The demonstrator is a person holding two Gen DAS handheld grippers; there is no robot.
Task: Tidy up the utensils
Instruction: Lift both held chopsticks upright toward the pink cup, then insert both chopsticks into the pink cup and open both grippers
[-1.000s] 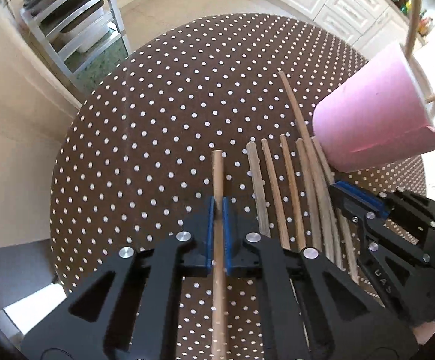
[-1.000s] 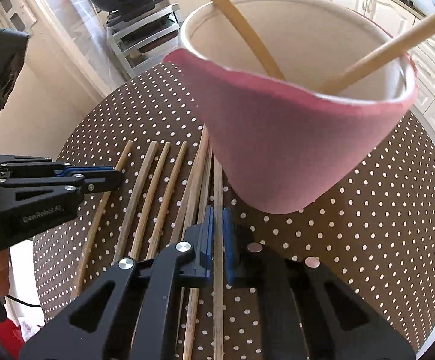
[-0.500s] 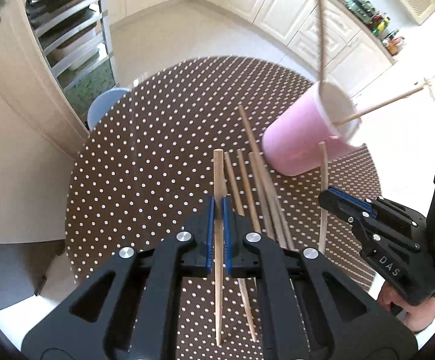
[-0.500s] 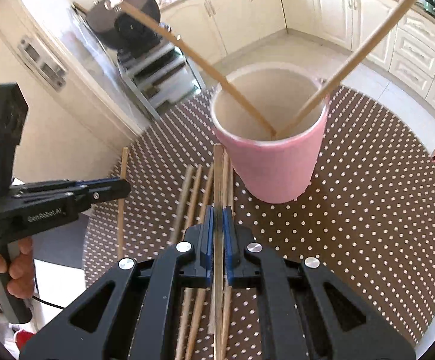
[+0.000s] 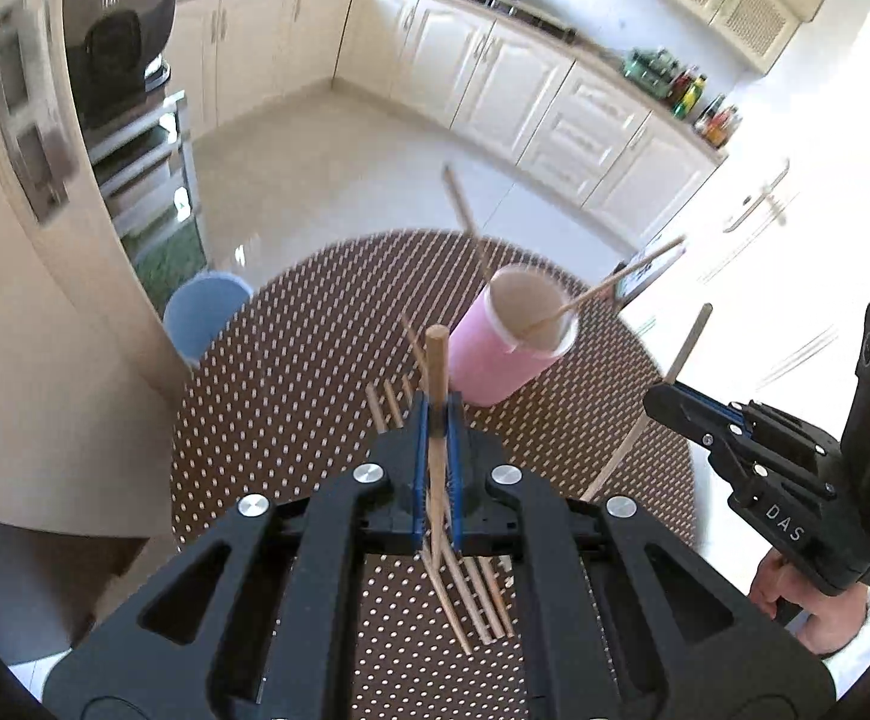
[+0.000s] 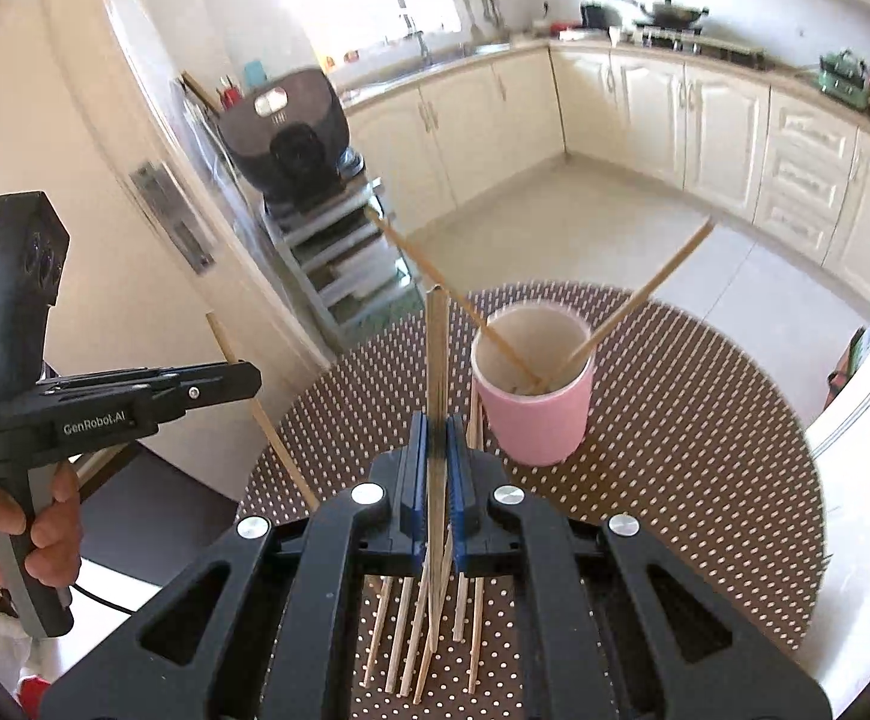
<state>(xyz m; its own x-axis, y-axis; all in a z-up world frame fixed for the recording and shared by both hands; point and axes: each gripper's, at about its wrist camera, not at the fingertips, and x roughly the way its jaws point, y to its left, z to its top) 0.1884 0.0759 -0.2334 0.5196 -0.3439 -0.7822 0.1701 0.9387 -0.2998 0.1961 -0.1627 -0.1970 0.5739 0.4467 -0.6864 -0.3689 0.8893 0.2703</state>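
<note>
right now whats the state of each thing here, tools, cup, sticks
left tool: shut on a stick, lifted off the table
right tool: shut on another stick, lifted too
cup: upright on the table, two sticks leaning inside
loose sticks: lying flat in a row beside the cup

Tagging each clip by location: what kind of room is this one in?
A home kitchen, most likely. Cream cabinets run under a counter with a wok on a stove, a sink tap sits by the window, and the work happens at a round dotted table.
</note>
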